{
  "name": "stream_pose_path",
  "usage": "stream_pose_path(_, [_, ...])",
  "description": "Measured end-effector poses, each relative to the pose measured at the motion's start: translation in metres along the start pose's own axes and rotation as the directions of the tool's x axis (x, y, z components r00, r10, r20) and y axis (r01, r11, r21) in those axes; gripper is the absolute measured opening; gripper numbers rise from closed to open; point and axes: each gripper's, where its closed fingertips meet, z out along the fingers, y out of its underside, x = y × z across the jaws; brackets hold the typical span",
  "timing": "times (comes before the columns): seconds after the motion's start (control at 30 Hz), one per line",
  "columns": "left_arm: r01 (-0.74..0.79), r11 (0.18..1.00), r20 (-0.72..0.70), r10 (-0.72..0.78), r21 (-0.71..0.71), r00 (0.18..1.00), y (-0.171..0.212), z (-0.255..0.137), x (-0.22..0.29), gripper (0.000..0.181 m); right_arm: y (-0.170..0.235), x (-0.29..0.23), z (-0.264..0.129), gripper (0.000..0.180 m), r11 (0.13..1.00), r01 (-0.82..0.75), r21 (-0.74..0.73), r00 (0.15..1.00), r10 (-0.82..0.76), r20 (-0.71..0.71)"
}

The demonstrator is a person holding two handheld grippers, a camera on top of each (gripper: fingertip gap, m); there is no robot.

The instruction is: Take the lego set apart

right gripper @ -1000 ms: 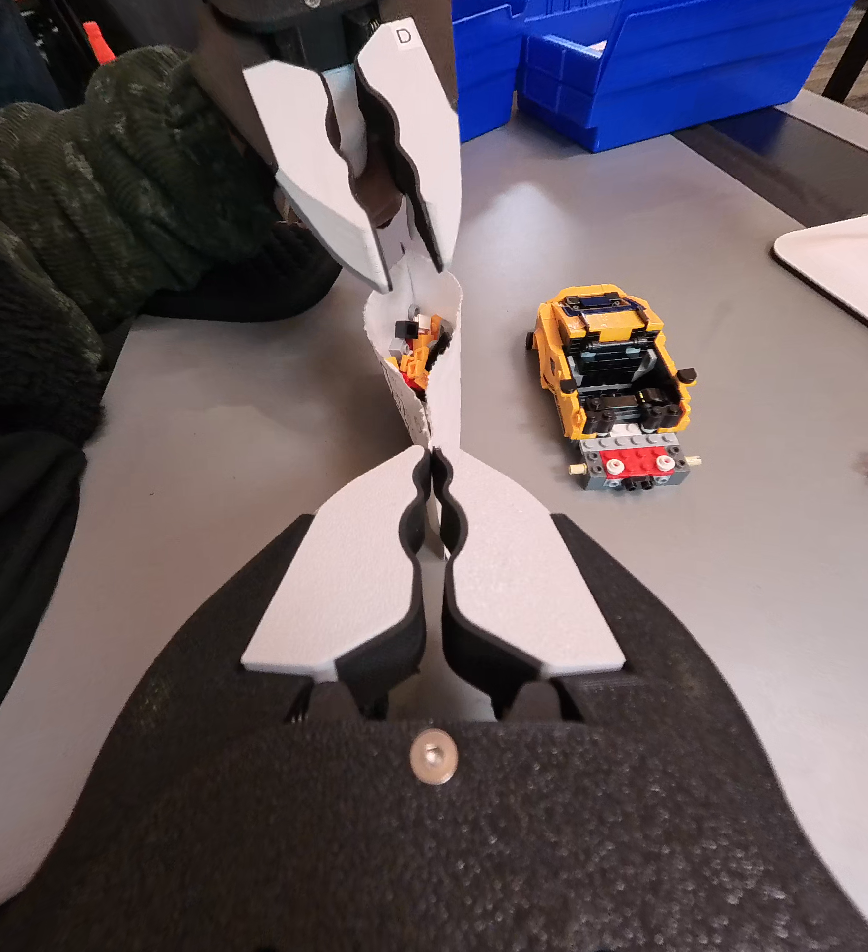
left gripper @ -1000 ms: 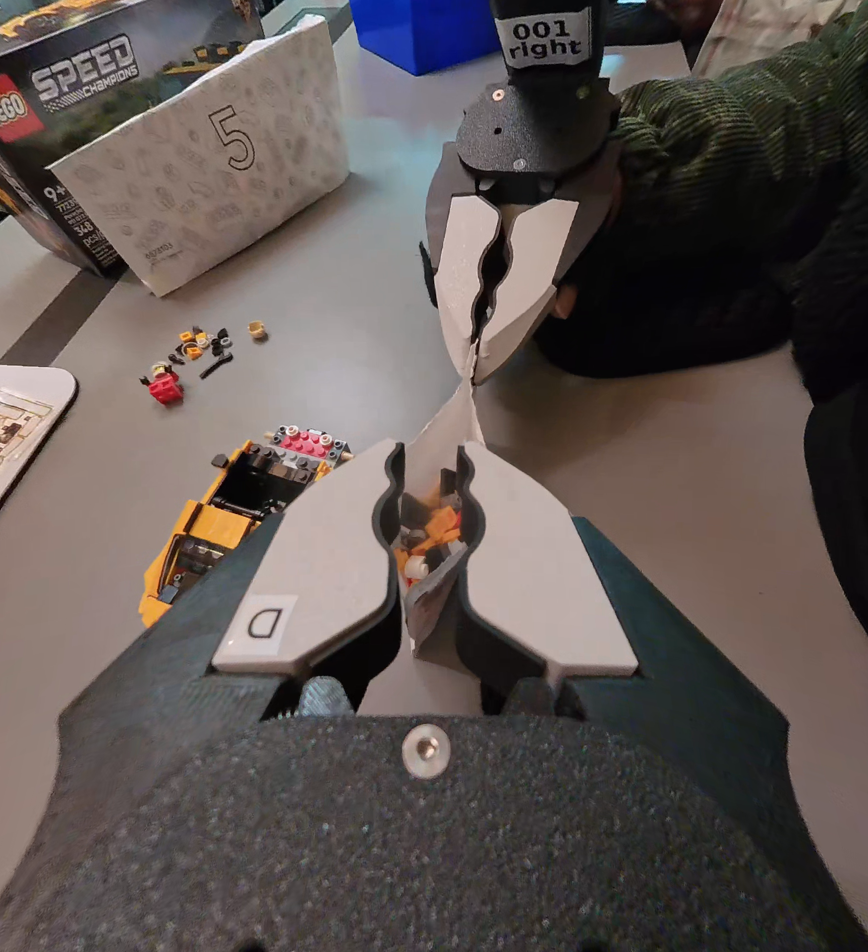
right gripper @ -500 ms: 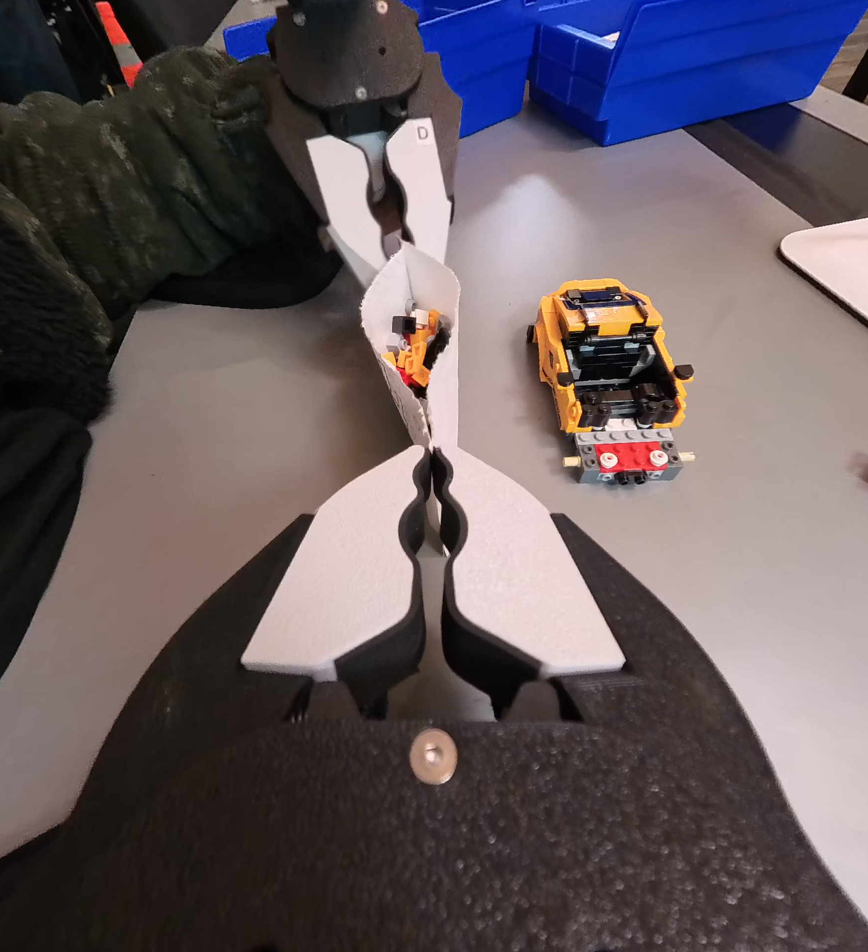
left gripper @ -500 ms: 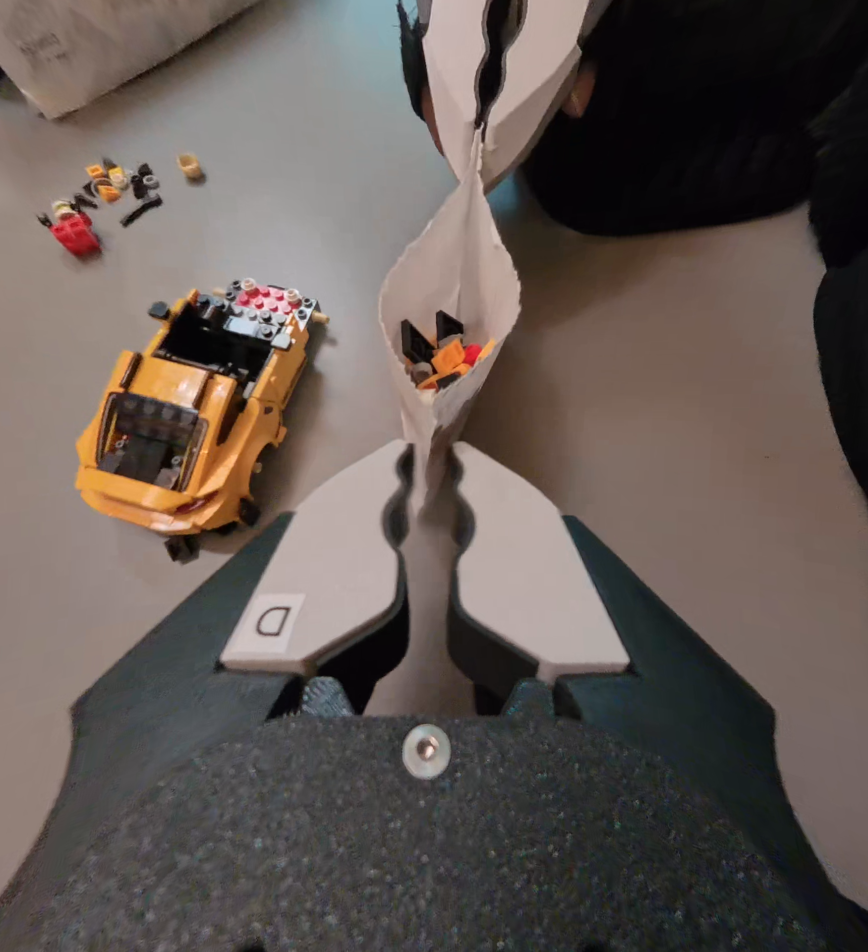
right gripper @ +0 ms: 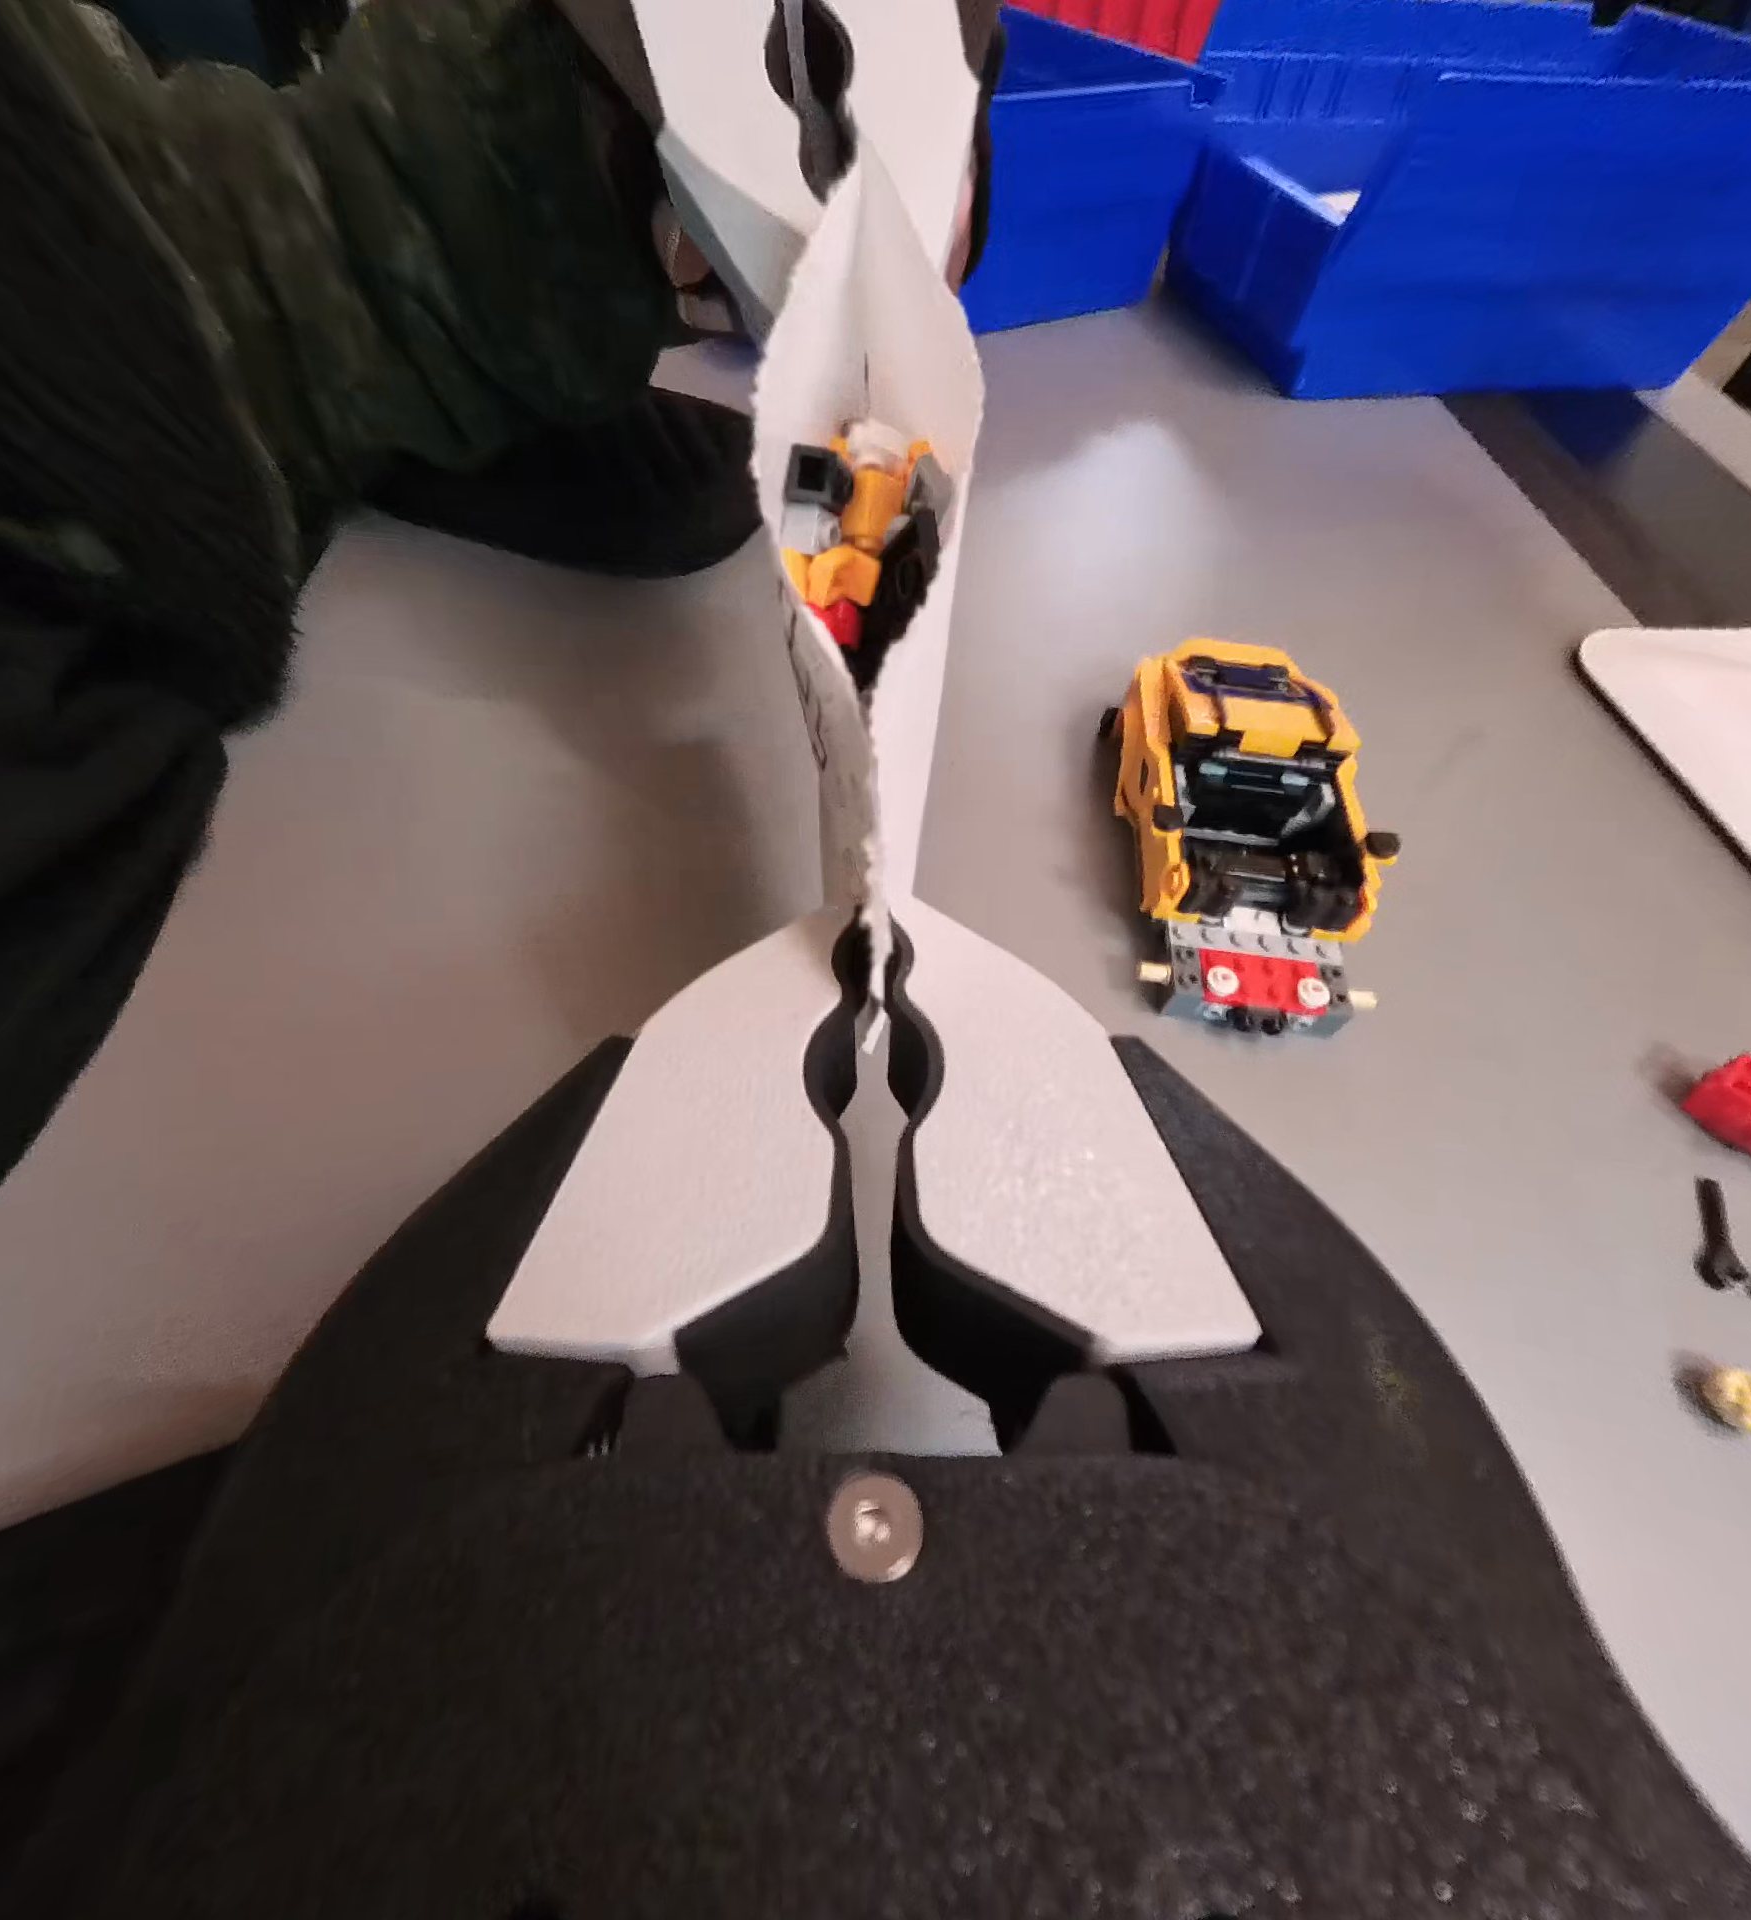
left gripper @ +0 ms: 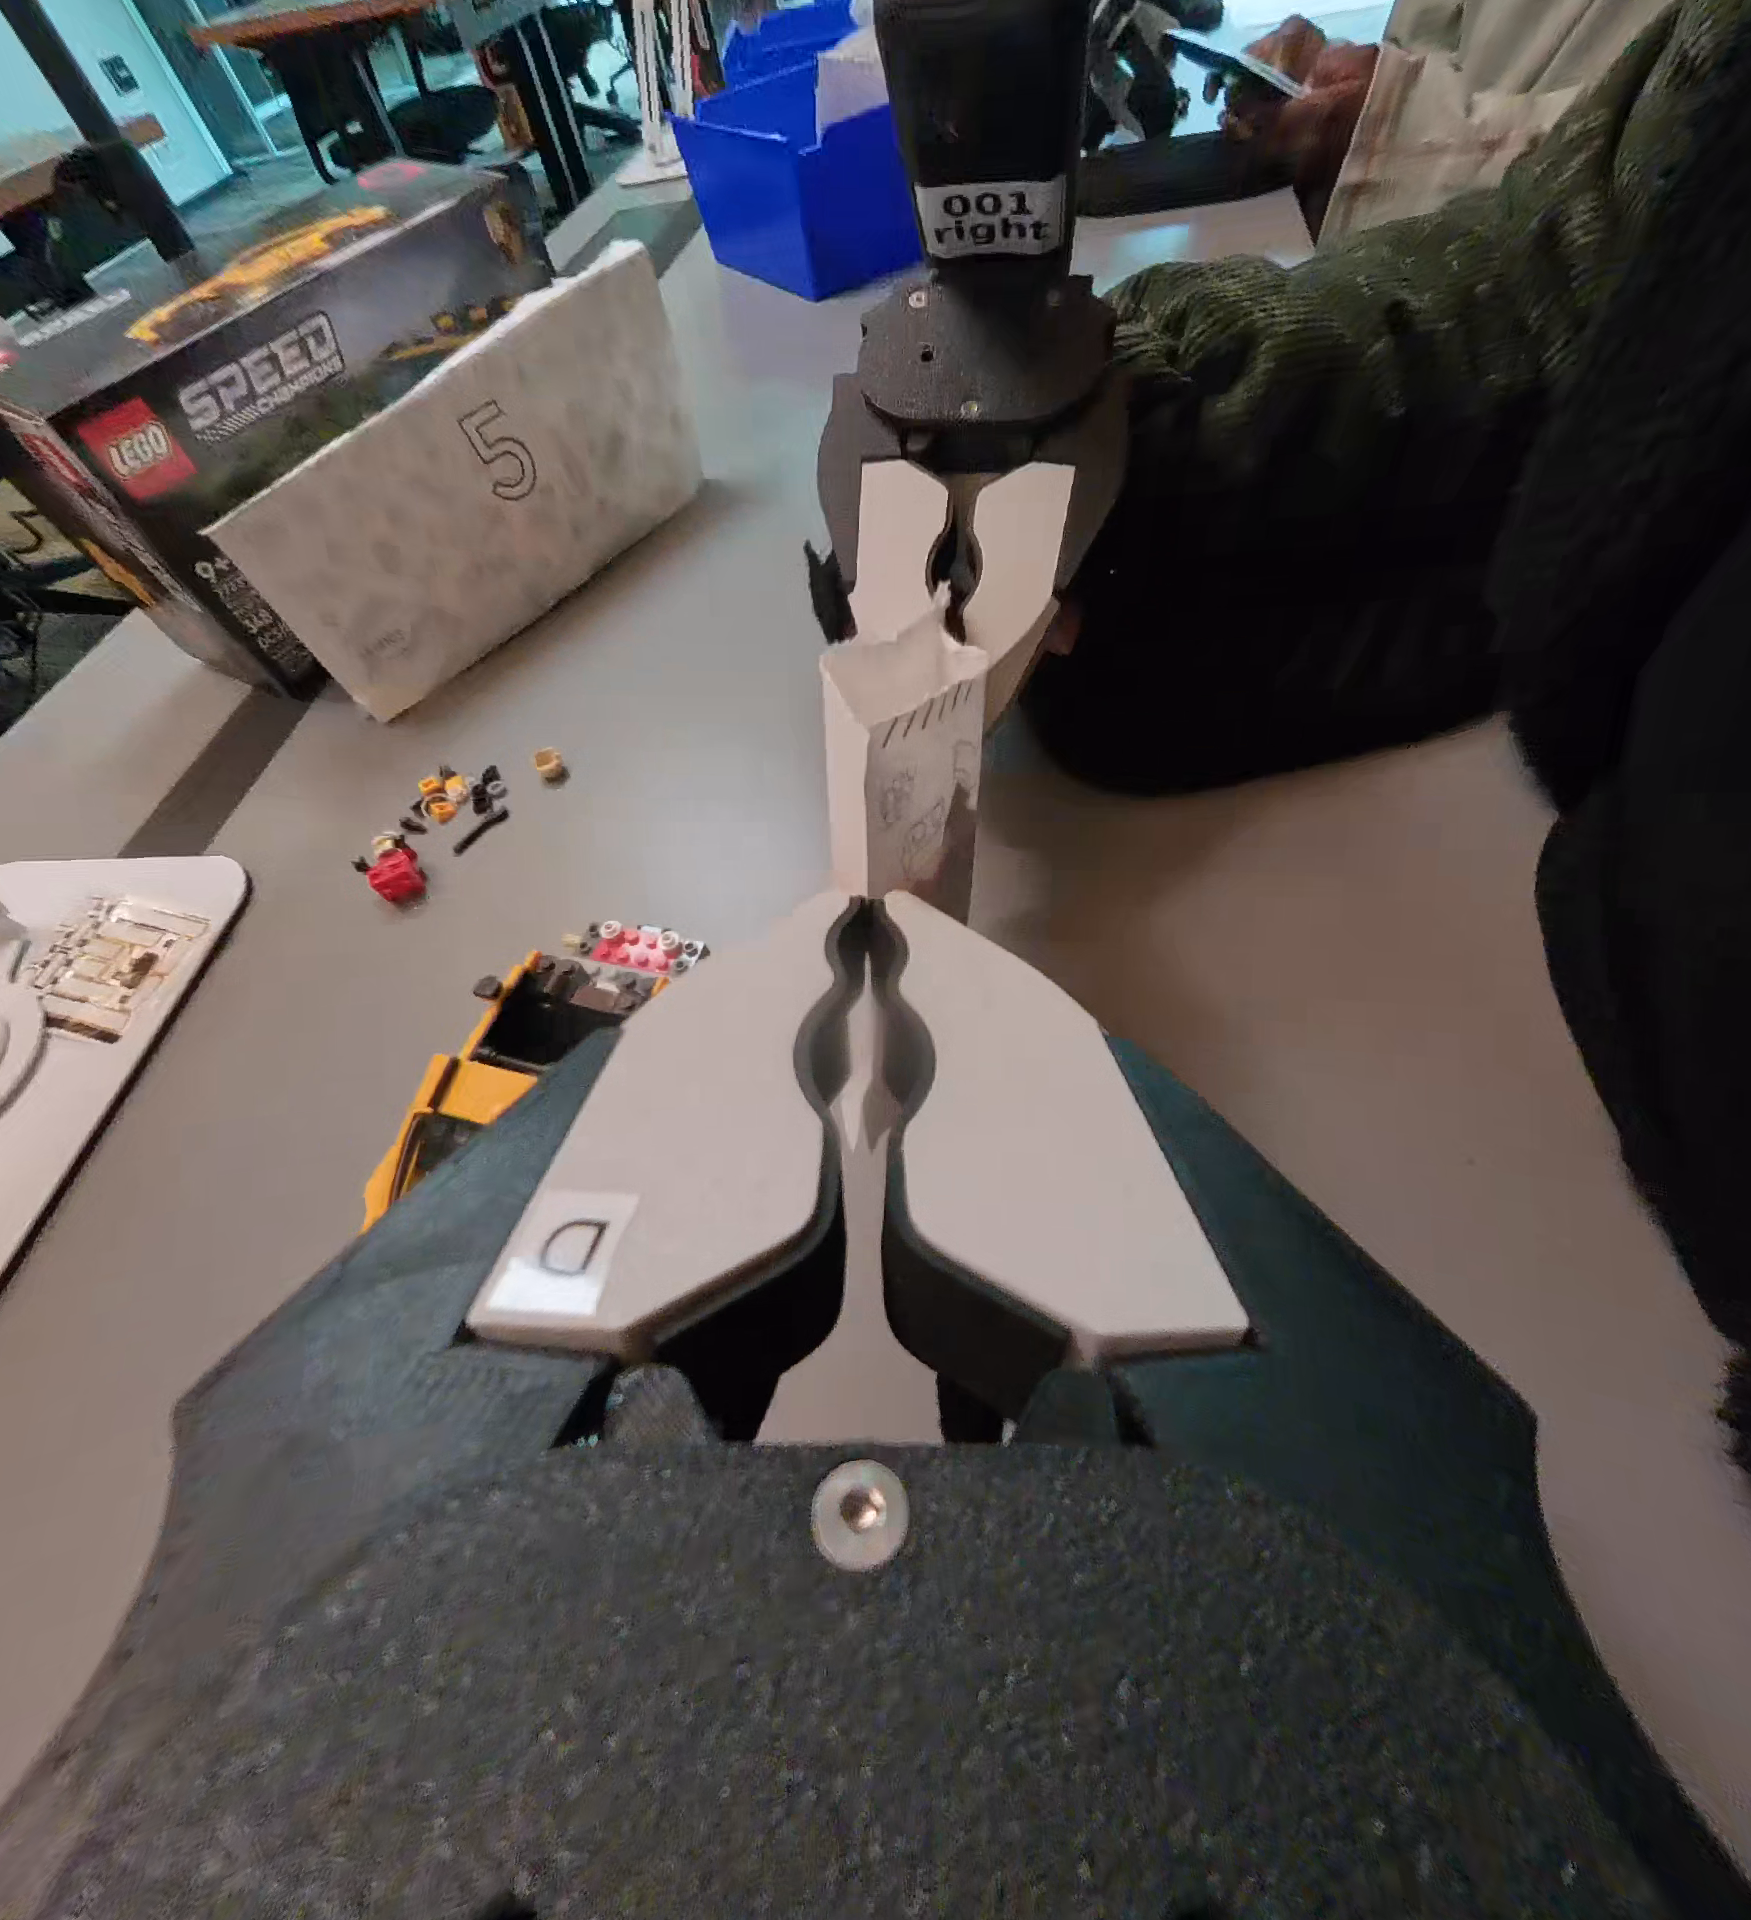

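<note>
Both claws are clamped on one white paper bag (right gripper: 866,343). The right claw (right gripper: 869,940) is pinched shut on one edge of the bag's mouth, and the left claw (left gripper: 866,914) is pinched shut on the edge across from it. The bag is held up between them, most likely so its mouth stays open and the loose pieces (right gripper: 860,530) inside do not spill. Orange, black, grey and red bits are seen at the bottom of the bag in the right wrist view.

The yellow lego car (right gripper: 1250,831) is set on the grey surface (right gripper: 497,831), near the bag but not touching it. It is already partly taken apart: its back end is bare and a red and grey plate is showing.

More small parts (left gripper: 455,805) are laid in a little heap farther out, with a red piece (left gripper: 395,871) beside them. Past them, the set's box (left gripper: 175,436) is stood with a bigger white paper bag (left gripper: 466,520) leaned against it. Blue bins (right gripper: 1422,187) are kept at the far edge. A green sleeve (left gripper: 1473,364) is rested on the surface.
</note>
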Motion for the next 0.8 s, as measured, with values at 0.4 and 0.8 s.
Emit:
stream_pose_path(0.4, [0.082, 0.983, -0.111, -0.101, -0.163, 0.989, 0.063, 0.017, 0.004, 0.02, 0.037, 0.005, 0.01, 0.016, 0.985, -0.044, -0.165, 0.999, 0.045, -0.002])
stream_pose_path(0.8, [0.043, 0.992, -0.1, -0.055, -0.121, 0.993, 0.053, 0.015, 0.005, 0.0, 0.038, 0.002, 0.006, 0.0, 0.987, -0.029, -0.157, 0.999, 0.034, 0.03])
